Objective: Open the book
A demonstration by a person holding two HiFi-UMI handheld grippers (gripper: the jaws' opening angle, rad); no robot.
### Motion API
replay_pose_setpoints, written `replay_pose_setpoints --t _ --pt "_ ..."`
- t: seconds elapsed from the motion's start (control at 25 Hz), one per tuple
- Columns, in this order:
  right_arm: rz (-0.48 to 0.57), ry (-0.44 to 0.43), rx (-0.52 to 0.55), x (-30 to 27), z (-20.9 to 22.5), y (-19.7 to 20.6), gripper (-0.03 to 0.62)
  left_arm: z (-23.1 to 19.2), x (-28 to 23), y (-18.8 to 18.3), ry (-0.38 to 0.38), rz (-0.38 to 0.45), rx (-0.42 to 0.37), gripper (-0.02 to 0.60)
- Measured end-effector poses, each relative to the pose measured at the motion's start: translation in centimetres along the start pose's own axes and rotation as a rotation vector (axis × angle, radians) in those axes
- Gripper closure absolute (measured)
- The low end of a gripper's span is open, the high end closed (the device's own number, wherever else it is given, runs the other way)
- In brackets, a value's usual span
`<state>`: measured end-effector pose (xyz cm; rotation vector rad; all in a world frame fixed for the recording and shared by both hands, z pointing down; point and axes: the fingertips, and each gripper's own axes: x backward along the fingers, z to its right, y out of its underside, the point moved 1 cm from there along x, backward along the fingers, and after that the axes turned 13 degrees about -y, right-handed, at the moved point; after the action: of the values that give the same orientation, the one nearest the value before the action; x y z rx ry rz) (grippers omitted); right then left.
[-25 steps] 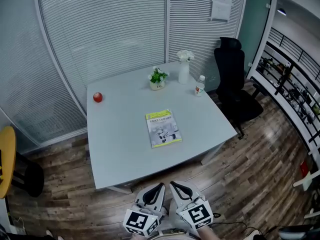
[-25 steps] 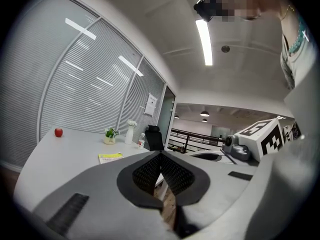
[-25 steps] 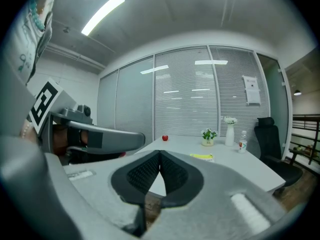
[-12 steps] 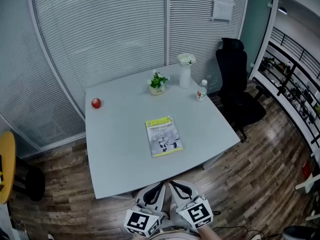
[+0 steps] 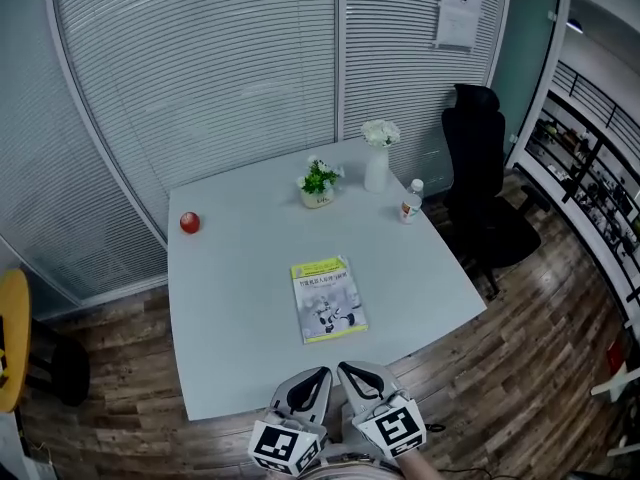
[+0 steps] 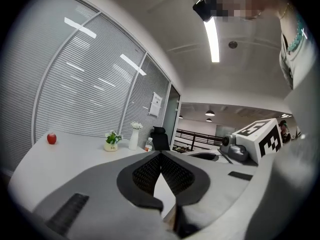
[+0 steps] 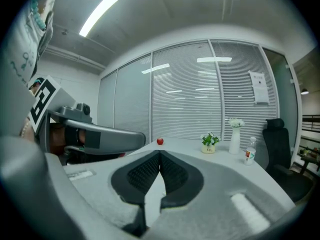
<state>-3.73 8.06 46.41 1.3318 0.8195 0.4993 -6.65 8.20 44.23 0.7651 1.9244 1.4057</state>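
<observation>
Lying ahead of L gripper (image 5: 322, 373), R gripper (image 5: 345, 368): book (image 5: 328, 299).

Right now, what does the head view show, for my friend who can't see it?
A closed book lies on a pale table; the left gripper and right gripper, both shut, hover at its near edge. Farther back are a red apple, plant, vase and bottle.

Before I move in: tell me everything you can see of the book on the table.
The book lies closed and flat, cover up, on the pale grey table, a little nearer the person's edge than the middle. It looks like a thin paperback: a yellow-green band across the top, a narrow one along the bottom, and a whitish cover with a dark illustration. The print is too small to read. It sits slightly askew to the table's edges. Only the table touches it.
</observation>
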Motion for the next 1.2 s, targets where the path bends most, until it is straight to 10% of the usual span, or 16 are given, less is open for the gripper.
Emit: replay_pose_setpoints --t 1.2 --pt "0.008 -0.232 0.038 -3.8 14.4 -1.4 0.591 -1.8 -14.4 -2.4 -0.246 0.071 0.027 0.583"
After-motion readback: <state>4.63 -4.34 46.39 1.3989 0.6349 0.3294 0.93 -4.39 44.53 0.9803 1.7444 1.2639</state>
